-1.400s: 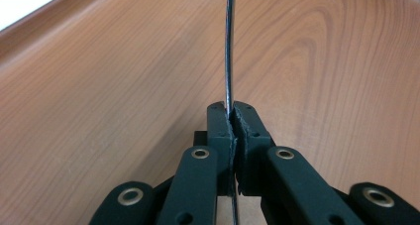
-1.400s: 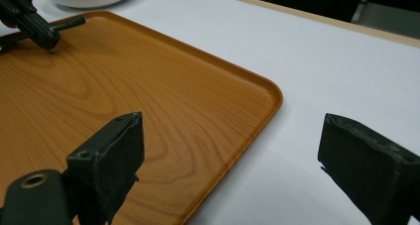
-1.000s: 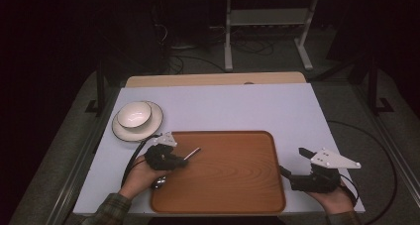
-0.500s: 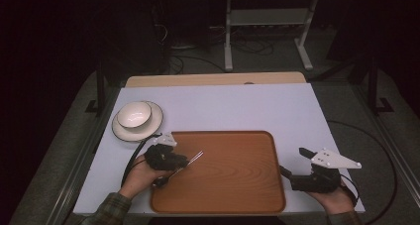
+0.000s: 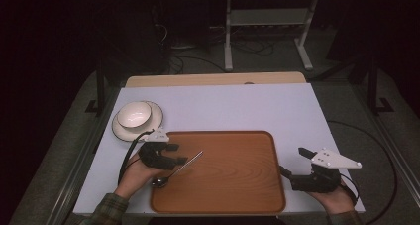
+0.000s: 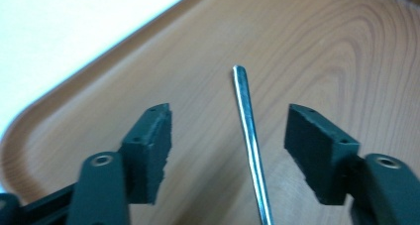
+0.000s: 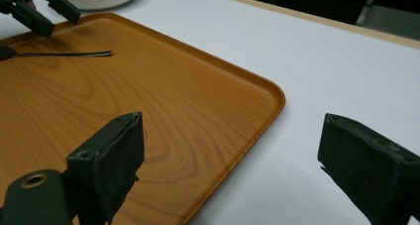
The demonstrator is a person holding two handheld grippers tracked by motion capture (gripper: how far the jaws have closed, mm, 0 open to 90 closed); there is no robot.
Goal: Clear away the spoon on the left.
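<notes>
Spoon (image 6: 250, 136) lies on the tray (image 6: 346, 51) between the left gripper (image 6: 228, 150)'s just-released, untouching fingers (image 6: 148, 150).

light: table lit, surroundings dark | blur: close claw pads soft

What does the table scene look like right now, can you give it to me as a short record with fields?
Surface: white table
Tray: brown wooden tray, near edge
Utensil: thin metal spoon lying on tray's left part
Left gripper: jaws just opened, handle between them, pads clear of it
Right gripper: open, nothing between jaws, right of tray
Dishes: white bowl on cream plate, far left
</notes>
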